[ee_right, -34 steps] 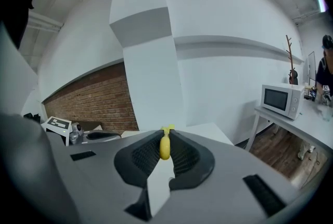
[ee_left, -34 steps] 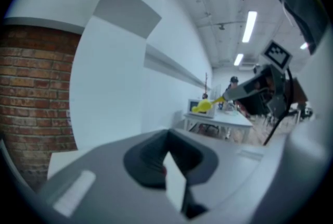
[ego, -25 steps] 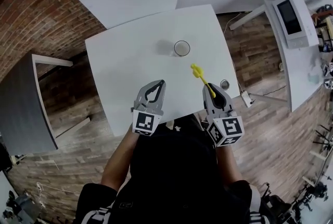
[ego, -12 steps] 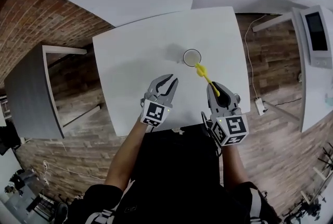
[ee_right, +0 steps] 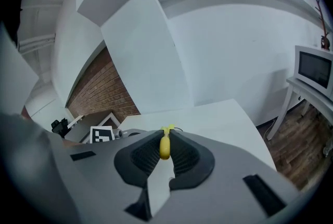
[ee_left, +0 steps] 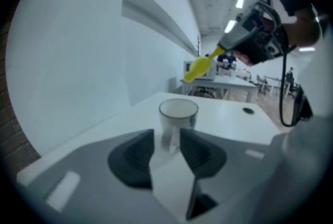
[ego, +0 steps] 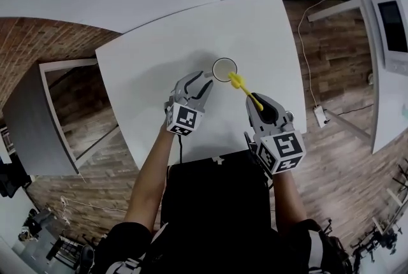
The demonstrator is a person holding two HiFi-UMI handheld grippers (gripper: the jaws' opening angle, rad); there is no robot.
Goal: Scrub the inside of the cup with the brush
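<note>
White counter (ego: 153, 69), one clear cup (ego: 224, 69) standing upright on it, mouth up, nothing else beside it.

Left tongs (ego: 203, 80): just short of the cup, on its near-left side, pointing at it and sloping down. Jaws spread wide and have just been opening. From the left gripper view the cup (ee_left: 178, 113) shows straight through the gap of the left tongs (ee_left: 166, 137), in line with it. The pads are not on the glass. Cannot tell whether the cup's wall is already inside the tips or just past them.

Right tongs (ego: 258, 102): near-right of the cup, jaws closed on the handle of a yellow brush (ego: 244, 89). In the right gripper view the handle of the brush (ee_right: 164, 146) is pinched between the two ribbed pads of the right tongs (ee_right: 164, 139).

Brush head: seen from above it lies at the cup's right rim. The left gripper view puts the brush (ee_left: 200, 65) above the cup and off to its right, clear of the rim, not inside.

Beyond the cup's right side, off the counter, a white appliance with a dark window (ee_right: 312, 69) sits on another table.
</note>
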